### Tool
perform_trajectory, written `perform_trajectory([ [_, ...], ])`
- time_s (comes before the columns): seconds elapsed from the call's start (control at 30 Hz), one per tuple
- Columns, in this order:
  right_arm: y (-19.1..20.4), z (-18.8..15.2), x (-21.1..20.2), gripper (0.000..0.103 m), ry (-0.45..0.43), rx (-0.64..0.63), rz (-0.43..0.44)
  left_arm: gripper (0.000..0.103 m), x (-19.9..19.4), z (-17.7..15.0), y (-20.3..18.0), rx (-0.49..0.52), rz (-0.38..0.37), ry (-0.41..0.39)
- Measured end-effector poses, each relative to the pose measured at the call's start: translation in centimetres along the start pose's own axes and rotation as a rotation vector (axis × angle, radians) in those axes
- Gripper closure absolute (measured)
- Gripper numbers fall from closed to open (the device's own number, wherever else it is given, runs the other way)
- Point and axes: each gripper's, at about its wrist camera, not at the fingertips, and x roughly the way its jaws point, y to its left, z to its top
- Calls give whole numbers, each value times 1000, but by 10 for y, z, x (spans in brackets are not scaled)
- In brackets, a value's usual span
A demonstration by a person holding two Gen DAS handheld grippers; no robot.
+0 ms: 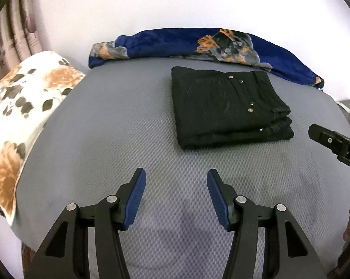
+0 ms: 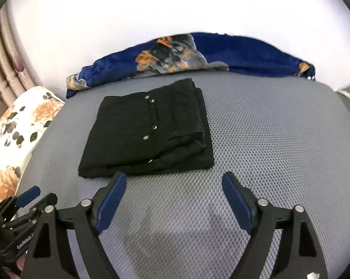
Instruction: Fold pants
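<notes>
The black pants [image 2: 147, 130] lie folded near the bed's [image 2: 268, 139] far edge, both hand-held grippers, left [image 1: 176, 179] and right [image 2: 174, 181], are apart and empty, so pull away gently without bumping the pile.

pants [image 1: 221, 109] black | blanket [image 1: 175, 41] blue (orange-grey print) | pillow [image 1: 23, 107] white, floral
</notes>
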Motion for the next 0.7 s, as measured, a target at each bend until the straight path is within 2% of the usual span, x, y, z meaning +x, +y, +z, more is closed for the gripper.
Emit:
perform_trajectory([
  [0.23,20,-20,-19,14,-44,-49,-23,47,-16,-20,0,-16,29,-16],
  [0.43,31,-23,-28,11,-79,-97,-49,47,-21,-26,-3,-9,55,-27],
  [0.63,22,-29,-28,9,-68,-11,-16,47,-22,-26,-4,-11,63,-29],
  [0.7,23,-32,-24,9,-53,-21,-23,47,-23,-26,-6,-5,68,-27],
])
